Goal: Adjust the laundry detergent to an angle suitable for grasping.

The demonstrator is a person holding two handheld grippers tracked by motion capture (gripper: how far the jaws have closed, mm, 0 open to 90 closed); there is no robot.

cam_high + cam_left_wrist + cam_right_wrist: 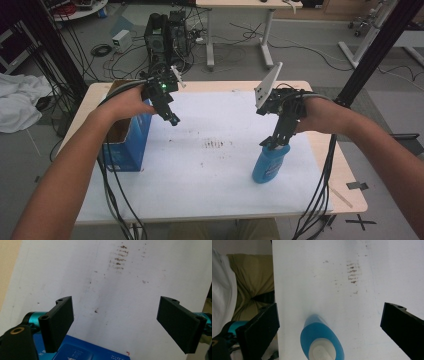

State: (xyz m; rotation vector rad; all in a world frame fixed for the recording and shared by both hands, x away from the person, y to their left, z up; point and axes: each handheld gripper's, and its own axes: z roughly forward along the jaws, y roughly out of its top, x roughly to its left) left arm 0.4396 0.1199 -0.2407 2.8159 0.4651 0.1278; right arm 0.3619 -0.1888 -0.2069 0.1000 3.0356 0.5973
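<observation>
1. right gripper [274,144] lower right of high view, jaws apart, straddling blue bottle [270,162] cap; not clamped
2. left gripper [171,119] upper left, jaws apart, empty, beside blue box [127,140]
3. bottle upright on table [210,200]; grasp and any move left

The bottle [270,162] was blue with a white cap; the box [125,140] at nine o'clock was blue; the sheet [210,165] was white, brown-smudged at centre.

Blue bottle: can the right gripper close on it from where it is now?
Probably yes. The right gripper hangs open directly above the upright blue bottle, whose white cap sits between the two wide-apart jaws, touching neither. Nothing stands between them.
</observation>
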